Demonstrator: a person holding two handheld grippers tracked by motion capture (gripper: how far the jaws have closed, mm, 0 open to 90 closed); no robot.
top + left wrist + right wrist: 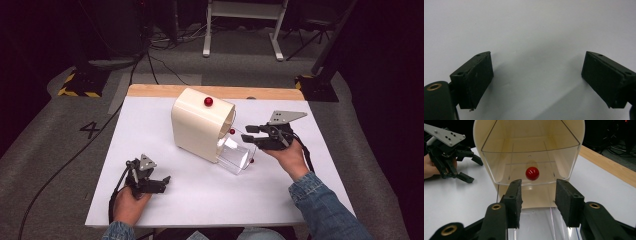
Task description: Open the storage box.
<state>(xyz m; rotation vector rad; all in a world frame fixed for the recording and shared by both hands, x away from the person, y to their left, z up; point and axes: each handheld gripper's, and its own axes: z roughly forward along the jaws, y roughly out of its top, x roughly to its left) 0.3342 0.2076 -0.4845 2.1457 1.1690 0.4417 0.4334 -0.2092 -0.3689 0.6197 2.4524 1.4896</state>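
Black jaws of the right gripper (538, 202) stand partly open, empty, astride the clear drawer (235, 155) drawn out of the cream box (200, 122) at table centre. Rigid, slick plastic, likely light; its red knob (532, 173) at twelve o'clock looks the natural grip. At eight o'clock the left gripper (150, 184) rests wide open, empty.

A glossy cream plastic box (200, 125) holds clear drawers (235, 155) with shiny red knobs (532, 173).

clear drawer (544, 225) front cut off at bottom edge, cabinet (529, 135) top cropped
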